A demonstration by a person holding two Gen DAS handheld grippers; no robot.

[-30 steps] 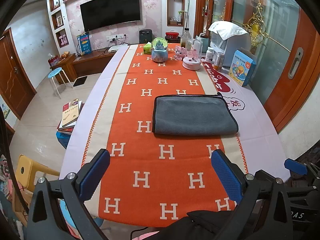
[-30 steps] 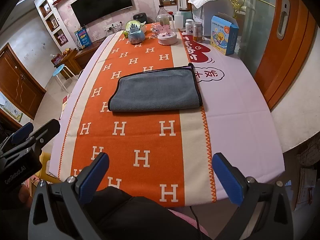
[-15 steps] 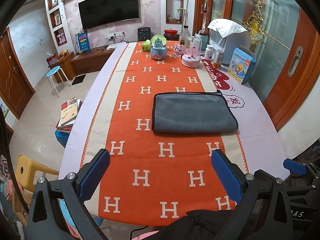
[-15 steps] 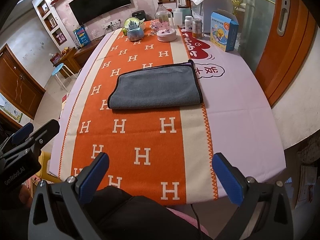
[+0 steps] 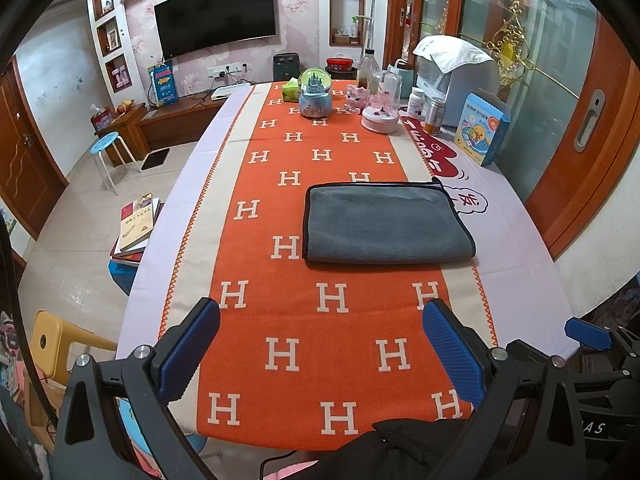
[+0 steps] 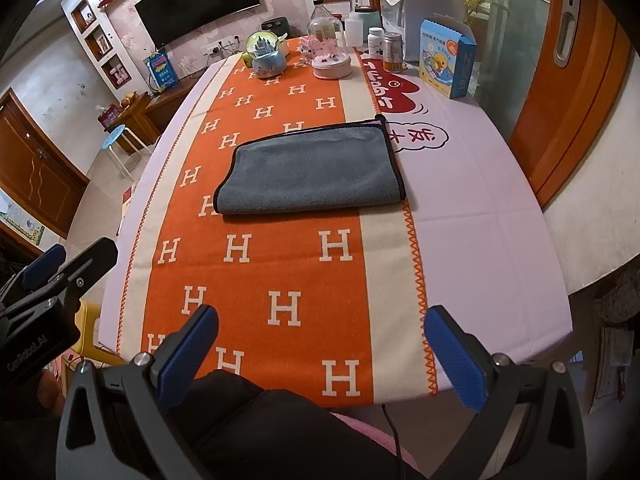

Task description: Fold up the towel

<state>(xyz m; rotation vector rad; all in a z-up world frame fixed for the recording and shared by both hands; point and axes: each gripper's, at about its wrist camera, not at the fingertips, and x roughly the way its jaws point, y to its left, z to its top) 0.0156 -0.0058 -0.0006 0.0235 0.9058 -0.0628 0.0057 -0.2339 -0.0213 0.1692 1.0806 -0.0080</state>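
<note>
A grey towel with a black hem [image 5: 384,222] lies folded flat on the orange H-patterned table runner; it also shows in the right wrist view [image 6: 312,172]. Its folded edge faces me. My left gripper [image 5: 320,344] is open and empty, held above the table's near edge, well short of the towel. My right gripper [image 6: 320,350] is open and empty too, at the near edge. The left gripper's body [image 6: 52,292] shows at the left of the right wrist view.
A snow globe [image 5: 315,94], a pink glass-domed ornament [image 5: 382,114], bottles, a white appliance [image 5: 460,76] and a blue box [image 5: 482,130] crowd the table's far end. The table [image 5: 516,248] has a pale cloth. A yellow stool [image 5: 56,344] and books [image 5: 136,224] stand at the left.
Both grippers have pulled back and risen slightly, so the towel looks a little farther away. The towel has not moved. Both grippers stay open.
</note>
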